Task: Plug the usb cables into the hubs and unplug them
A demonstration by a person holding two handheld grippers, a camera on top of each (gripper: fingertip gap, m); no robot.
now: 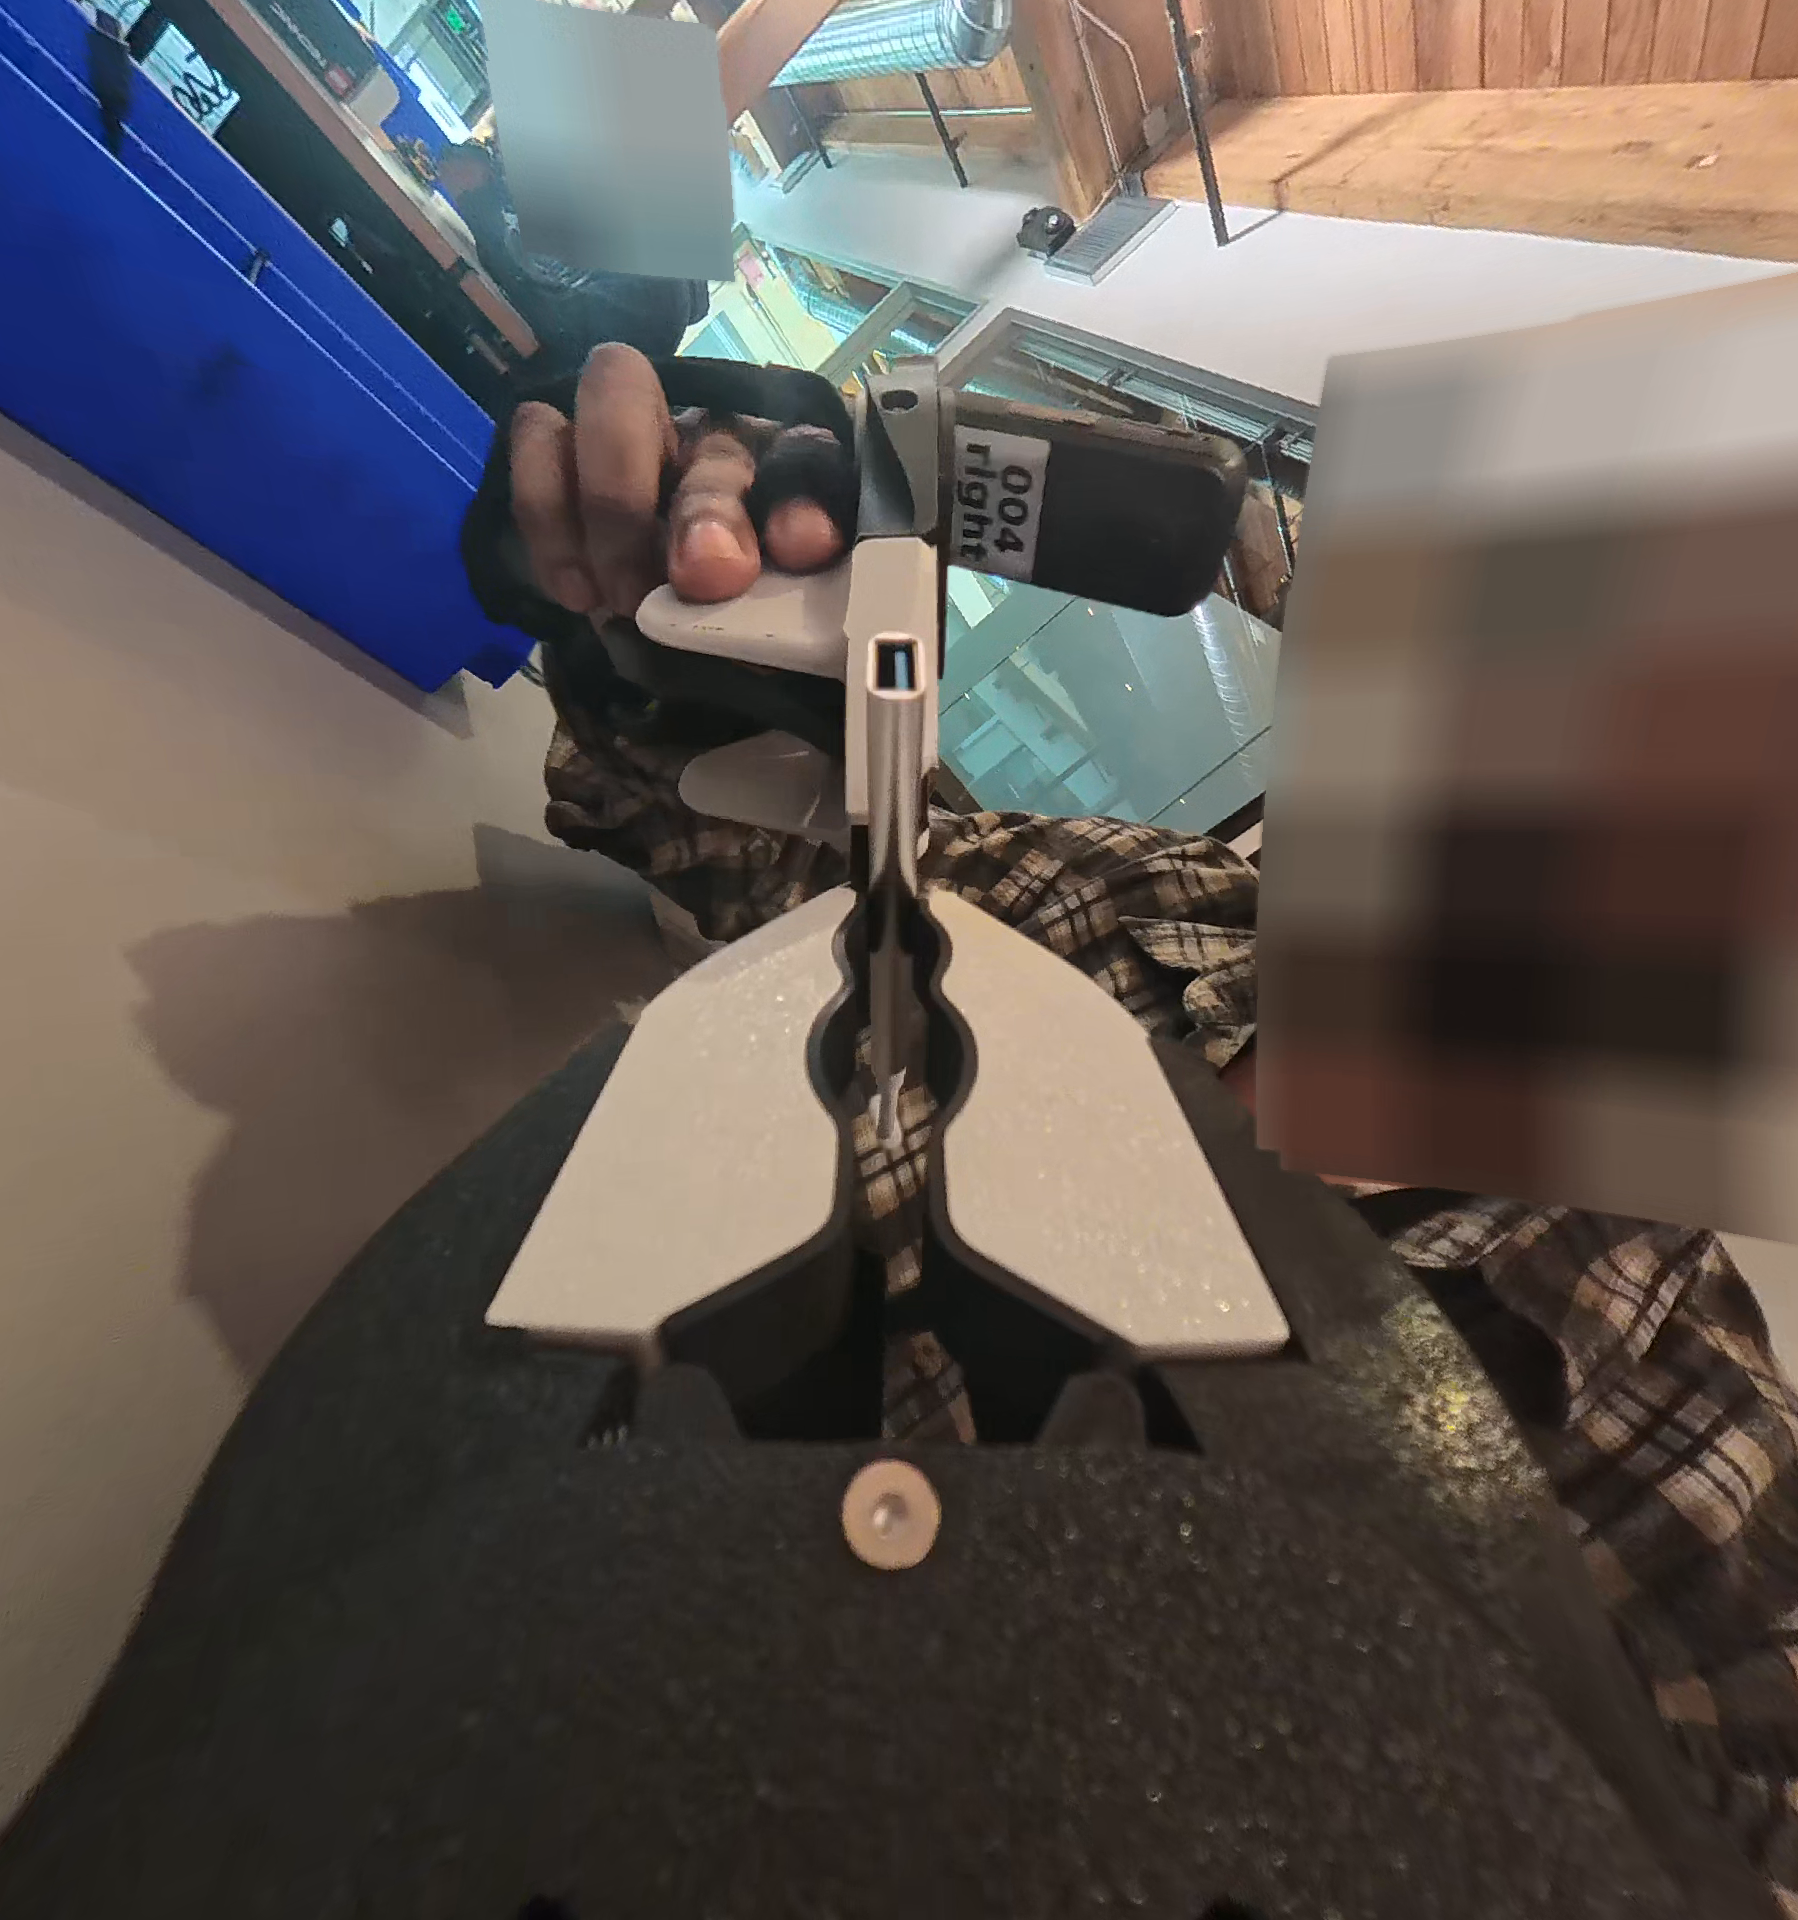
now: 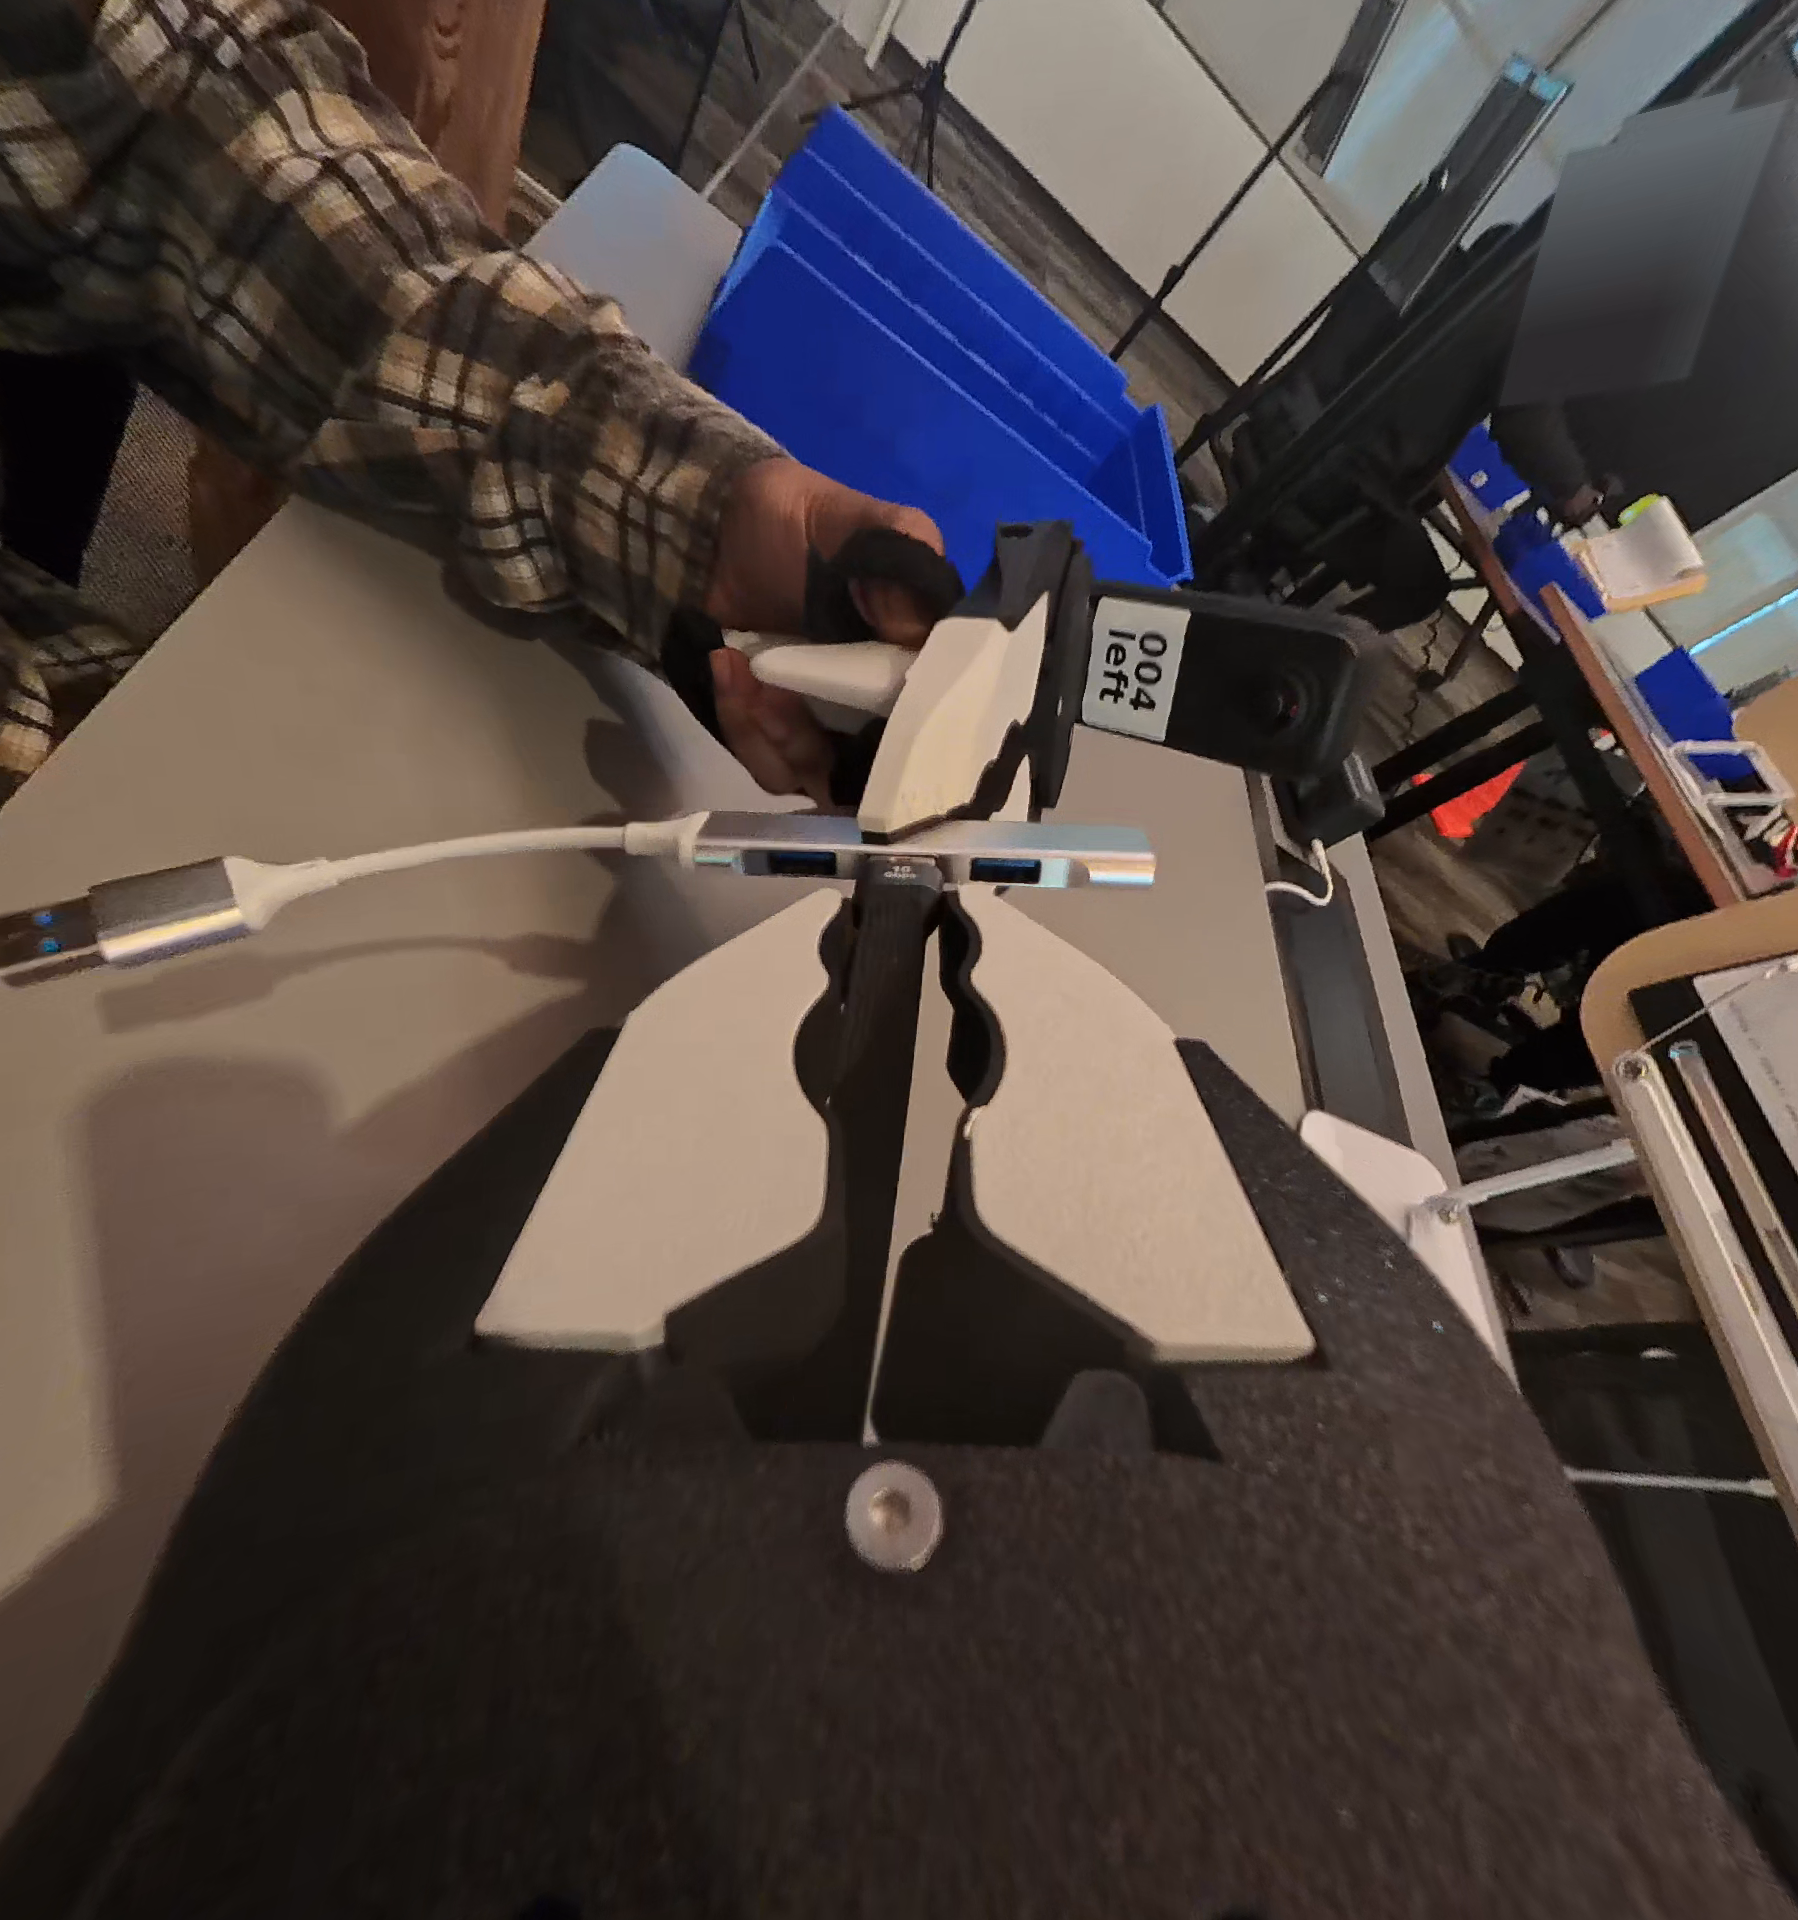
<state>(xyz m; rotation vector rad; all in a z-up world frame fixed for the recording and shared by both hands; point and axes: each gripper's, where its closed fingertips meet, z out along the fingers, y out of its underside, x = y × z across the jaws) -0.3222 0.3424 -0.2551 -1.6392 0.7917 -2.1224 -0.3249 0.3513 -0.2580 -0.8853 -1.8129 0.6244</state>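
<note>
Hub [image 2: 1040, 840], silver and slim, sits in mid-air clamped by our left gripper [image 2: 890, 826], while our right gripper [image 2: 890, 914] pinches the black cable [image 2: 874, 997], whose plug sits in the middle port. We judge either seating or withdrawal is underway; next comes a straight push or pull.

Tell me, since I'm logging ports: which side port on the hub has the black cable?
The middle port of the silver hub; the blue-lined ports either side sit empty.
</note>
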